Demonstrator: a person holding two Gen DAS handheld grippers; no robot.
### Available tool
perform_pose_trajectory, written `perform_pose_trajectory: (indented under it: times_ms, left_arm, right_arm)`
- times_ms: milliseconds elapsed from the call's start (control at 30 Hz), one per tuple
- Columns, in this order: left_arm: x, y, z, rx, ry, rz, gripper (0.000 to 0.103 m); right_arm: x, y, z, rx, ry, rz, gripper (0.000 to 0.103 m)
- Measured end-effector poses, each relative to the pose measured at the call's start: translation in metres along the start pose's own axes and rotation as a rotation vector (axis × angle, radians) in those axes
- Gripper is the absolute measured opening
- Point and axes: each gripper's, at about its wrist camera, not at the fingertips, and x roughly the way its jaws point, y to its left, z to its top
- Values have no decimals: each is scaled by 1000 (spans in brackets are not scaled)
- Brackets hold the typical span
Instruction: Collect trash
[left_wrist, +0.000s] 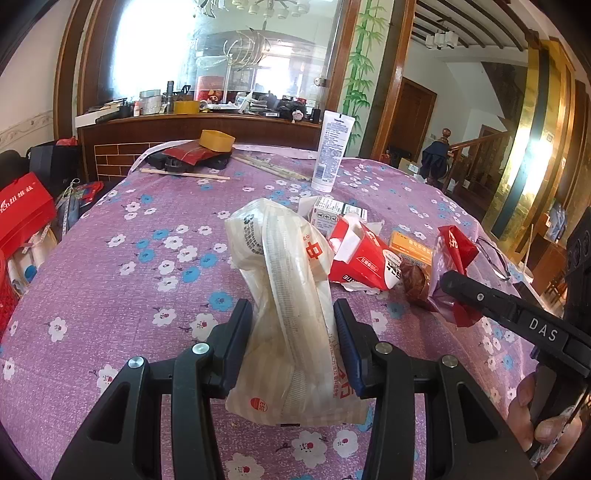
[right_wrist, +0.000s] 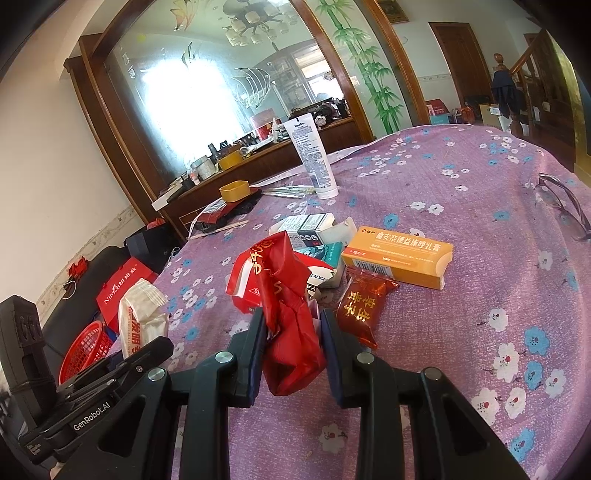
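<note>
Left wrist view: the left gripper (left_wrist: 291, 332) is clamped on a cream plastic wrapper (left_wrist: 284, 295), which stands up between the jaws above the purple flowered tablecloth (left_wrist: 110, 295). Beyond it, unsorted litter lies on the cloth: a torn red carton (left_wrist: 364, 258), a white printed box (left_wrist: 325, 212) and a dark red sweet packet (left_wrist: 415, 280). A white lotion tube (left_wrist: 330, 151) stands upright farther back, and the right gripper (left_wrist: 452, 280) enters from the right edge, pinching a crumpled red wrapper (left_wrist: 458, 251). Right wrist view: the right gripper (right_wrist: 293, 332) is closed tight on the crumpled red wrapper (right_wrist: 290, 314), lifted just clear of the pile. The torn red carton (right_wrist: 245, 284), an orange ointment box (right_wrist: 399, 254) and the dark red sweet packet (right_wrist: 360, 306) remain on the table; a pair of glasses (right_wrist: 561, 206) lies well apart at the right. A red mesh basket (right_wrist: 86, 349) sits below the table edge at the left, possibly the receptacle. Judged progress: two pieces are in hand but not yet deposited, and several more await collection, so the task appears to be at an early stage.
</note>
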Motion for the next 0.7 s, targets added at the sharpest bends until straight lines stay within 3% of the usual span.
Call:
perform_pose_trajectory:
  times_ms: [333, 700]
  left_arm:
    - [-8, 5, -5, -11, -1, 39, 43]
    - [-41, 5, -5, -37, -22, 20, 43]
  right_arm:
    - [-13, 12, -5, -44, 7, -26, 31]
    - [-35, 17, -6, -64, -19, -25, 31]
